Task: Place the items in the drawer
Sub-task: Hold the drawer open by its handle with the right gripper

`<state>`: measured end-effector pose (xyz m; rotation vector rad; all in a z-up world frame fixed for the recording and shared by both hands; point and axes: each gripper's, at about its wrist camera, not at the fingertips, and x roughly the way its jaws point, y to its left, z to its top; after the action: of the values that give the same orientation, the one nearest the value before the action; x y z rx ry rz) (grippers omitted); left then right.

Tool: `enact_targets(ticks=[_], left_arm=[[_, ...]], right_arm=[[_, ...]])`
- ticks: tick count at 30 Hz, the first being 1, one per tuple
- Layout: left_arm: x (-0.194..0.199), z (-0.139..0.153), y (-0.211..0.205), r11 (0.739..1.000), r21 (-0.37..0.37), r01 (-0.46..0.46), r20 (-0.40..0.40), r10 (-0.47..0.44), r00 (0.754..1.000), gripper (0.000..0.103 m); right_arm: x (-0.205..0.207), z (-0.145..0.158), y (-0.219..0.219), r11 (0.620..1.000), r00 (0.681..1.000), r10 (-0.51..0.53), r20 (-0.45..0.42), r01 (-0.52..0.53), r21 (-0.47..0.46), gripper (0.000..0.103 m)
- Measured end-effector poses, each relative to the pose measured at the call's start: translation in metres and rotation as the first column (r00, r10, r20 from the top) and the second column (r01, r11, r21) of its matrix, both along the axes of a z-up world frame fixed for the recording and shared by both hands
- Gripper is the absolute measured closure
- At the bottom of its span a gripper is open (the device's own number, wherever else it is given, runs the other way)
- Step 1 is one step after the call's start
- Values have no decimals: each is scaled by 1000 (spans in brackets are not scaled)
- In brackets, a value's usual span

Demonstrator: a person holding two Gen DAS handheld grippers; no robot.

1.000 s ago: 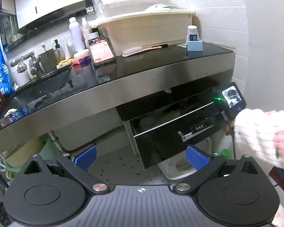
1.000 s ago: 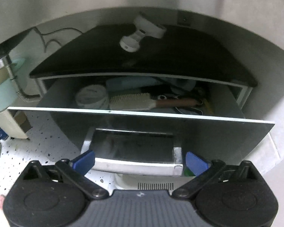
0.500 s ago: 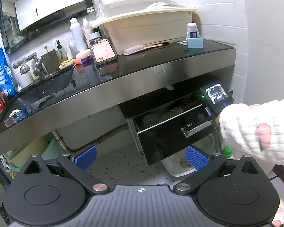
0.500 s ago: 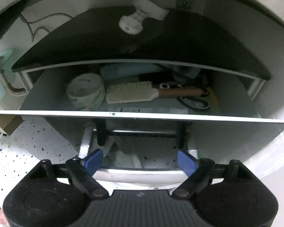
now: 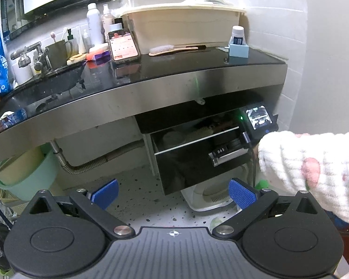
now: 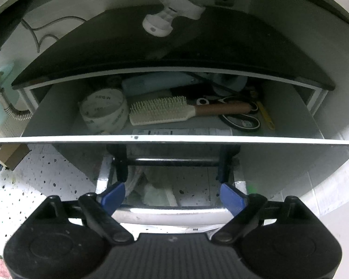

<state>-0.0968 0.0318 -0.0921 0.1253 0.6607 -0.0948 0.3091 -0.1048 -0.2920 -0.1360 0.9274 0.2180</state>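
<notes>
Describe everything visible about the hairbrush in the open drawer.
The hairbrush lies flat on the grey floor of the open drawer, lengthwise across it. Cream, plastic-looking head with rows of pale bristles pointing up and back; brown, wood-looking handle pointing right. The head sits beside a roll of white tape; the handle crosses black-handled scissors. Neither gripper touches it.

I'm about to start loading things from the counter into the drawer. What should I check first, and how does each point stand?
1. Drawer open: ok, partly out.
2. Free floor space inside: not ok; tape roll, hairbrush and scissors crowd it.
3. Right gripper off the handle: not ok, its fingers straddle it.
4. Left gripper free: ok, open.
5. Item ready on the counter: ok, toothbrush.
</notes>
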Motion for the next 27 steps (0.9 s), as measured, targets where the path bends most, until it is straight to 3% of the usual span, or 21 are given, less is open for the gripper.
enact_targets(ticks=[15,27], left_arm=[[3,-4,9,997,-72,-16,-27,14,1000,1],[-5,-3,6,999,-6,-36,18,36,999,1]], right_arm=[[-19,-4,-3,1000,1000,-15,6,15,5,14],[-7,1,-1,1000,1000,-20,-10,20,3,14]])
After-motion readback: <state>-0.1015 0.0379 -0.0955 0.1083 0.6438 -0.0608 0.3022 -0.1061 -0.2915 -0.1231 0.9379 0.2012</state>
